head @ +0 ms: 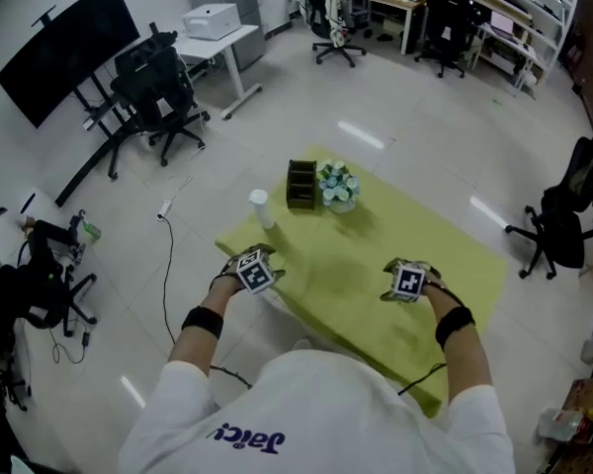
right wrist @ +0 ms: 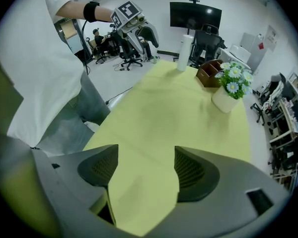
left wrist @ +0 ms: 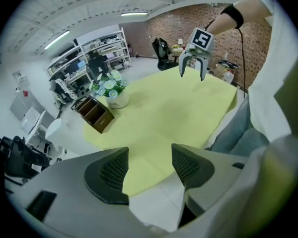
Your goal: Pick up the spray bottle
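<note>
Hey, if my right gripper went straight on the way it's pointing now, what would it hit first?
Most likely the yellow-green tablecloth. It fills the gap between the open jaws of the right gripper, and nothing seems to stand in the way.

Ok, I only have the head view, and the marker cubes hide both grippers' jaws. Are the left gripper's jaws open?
Observer: Yes. The left gripper view shows the left gripper with jaws apart, only the yellow-green tablecloth between them.
Operator: And the right?
Observer: The right gripper is open too, holding nothing.
Operator: Is the white bottle standing?
Observer: Yes, the right gripper view shows the white bottle upright at the tablecloth's far corner.
</note>
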`<state>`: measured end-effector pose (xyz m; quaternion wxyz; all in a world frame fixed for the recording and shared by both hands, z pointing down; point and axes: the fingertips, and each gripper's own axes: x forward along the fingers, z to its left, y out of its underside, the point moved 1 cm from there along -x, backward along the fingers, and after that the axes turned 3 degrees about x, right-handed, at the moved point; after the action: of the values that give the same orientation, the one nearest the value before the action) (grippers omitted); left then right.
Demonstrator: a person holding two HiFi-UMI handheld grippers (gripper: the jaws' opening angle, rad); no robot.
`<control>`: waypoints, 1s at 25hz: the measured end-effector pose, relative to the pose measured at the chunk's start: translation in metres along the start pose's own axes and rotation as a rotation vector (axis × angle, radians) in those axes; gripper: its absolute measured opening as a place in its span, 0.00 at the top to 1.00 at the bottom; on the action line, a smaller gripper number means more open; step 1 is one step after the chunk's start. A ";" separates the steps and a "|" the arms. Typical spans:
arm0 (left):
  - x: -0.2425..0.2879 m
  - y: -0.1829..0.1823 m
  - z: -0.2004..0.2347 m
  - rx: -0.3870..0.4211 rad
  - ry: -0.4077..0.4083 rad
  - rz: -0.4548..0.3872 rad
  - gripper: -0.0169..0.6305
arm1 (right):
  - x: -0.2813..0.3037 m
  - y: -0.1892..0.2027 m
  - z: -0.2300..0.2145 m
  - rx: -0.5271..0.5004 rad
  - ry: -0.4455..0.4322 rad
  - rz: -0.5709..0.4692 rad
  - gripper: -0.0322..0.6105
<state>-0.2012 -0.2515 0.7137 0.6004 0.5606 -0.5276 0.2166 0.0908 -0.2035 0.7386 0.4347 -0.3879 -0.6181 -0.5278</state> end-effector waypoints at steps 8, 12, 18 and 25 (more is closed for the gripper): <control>-0.025 0.036 0.033 -0.152 -0.137 -0.057 0.55 | 0.002 -0.048 -0.032 -0.043 0.010 -0.051 0.38; -0.035 0.055 0.040 -0.206 -0.233 -0.094 0.55 | 0.003 -0.075 -0.046 -0.011 0.001 -0.117 0.38; -0.050 0.089 0.039 -0.322 -0.284 -0.119 0.55 | 0.016 -0.100 -0.069 0.024 0.008 -0.158 0.38; -0.067 0.114 0.034 -0.419 -0.351 -0.170 0.55 | 0.021 -0.139 -0.082 0.121 -0.011 -0.325 0.38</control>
<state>-0.3350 -0.2289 0.6998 0.6188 0.4954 -0.6077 -0.0483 -0.0364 -0.3040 0.7202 0.3629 -0.2588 -0.7055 -0.5510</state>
